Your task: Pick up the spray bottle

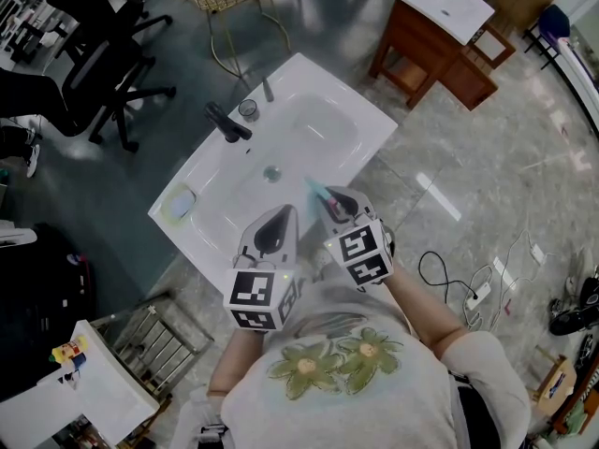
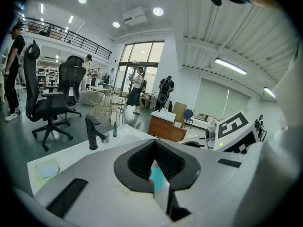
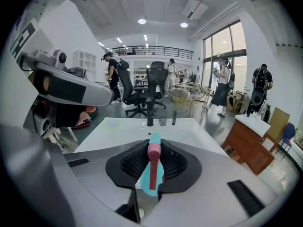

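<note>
The spray bottle (image 1: 316,192) is teal with a pink nozzle and trigger (image 3: 153,156). It points forward over the white sink (image 1: 309,73). My right gripper (image 1: 329,200) is shut on it: in the right gripper view the black pads (image 3: 176,167) press on both sides of the teal head. My left gripper (image 1: 281,215) hangs just left of it above the basin's near edge. In the left gripper view a teal and white thing (image 2: 157,178) shows low in the gap between its jaws. Whether the pads press on it I cannot tell.
A black faucet (image 1: 227,122), a small cup (image 1: 248,110) and a soap dish (image 1: 178,204) sit on the sink's rim, with the drain (image 1: 272,171) mid-basin. A wooden vanity (image 1: 440,45) stands far right, office chairs (image 1: 94,73) far left. Cables (image 1: 449,279) lie on the floor at right.
</note>
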`<state>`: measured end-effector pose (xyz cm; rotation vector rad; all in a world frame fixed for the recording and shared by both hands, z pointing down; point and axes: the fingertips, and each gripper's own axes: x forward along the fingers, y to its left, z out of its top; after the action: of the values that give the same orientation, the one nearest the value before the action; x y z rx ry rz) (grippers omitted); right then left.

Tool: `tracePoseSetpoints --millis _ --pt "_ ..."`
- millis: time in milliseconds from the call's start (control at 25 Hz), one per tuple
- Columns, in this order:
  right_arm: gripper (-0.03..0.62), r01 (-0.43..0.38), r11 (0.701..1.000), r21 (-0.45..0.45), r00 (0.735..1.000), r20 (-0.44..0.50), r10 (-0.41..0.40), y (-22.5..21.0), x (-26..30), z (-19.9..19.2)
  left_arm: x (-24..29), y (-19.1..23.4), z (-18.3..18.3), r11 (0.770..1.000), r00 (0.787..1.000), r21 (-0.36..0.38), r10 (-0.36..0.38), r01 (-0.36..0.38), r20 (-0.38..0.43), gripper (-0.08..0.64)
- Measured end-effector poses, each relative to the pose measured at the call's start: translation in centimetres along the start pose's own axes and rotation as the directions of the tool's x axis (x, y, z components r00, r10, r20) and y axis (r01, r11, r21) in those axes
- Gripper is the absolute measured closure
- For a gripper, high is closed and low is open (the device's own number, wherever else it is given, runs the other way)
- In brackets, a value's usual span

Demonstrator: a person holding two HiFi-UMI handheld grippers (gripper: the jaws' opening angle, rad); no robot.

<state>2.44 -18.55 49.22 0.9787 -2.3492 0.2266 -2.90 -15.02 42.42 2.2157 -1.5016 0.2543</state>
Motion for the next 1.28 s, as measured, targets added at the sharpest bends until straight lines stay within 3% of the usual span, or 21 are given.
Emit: tracePoseSetpoints --millis 920,1280 --pt "0.522 0.029 1.000 -0.008 0.996 0.090 -0.029 0.3 -3.4 2.9 -1.1 -0.5 -0.3 0.999 0.999 0.027 -0.032 0.032 -0.014 0.551" --pt "0.522 0.012 0.999 -0.034 0.991 0.135 -0.007 4.7 -5.6 4.6 -4.9 0.2 -1.6 1.000 0.999 0.012 -0.023 0.023 -0.027 0.551"
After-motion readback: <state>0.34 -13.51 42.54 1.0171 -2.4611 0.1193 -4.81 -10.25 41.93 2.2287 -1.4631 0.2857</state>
